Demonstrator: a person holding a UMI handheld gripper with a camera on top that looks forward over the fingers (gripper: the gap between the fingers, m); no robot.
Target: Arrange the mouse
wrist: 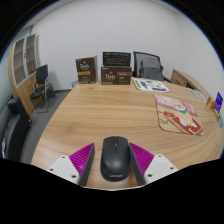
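Note:
A black Lenovo mouse (114,162) sits between my two fingers, its front pointing away along the wooden table (100,115). My gripper (112,146) is shut on the mouse, with the magenta pads (82,160) pressing against its left and right sides. A colourful patterned mouse mat (178,113) lies flat on the table, ahead of the fingers and off to the right, with bare wood between it and the mouse.
Two brown printed boxes (88,70) and a darker box (116,68) stand at the table's far edge. A leaflet (149,85) lies near them. Office chairs (41,84) stand left of and behind the table. A blue item (219,101) sits at the far right.

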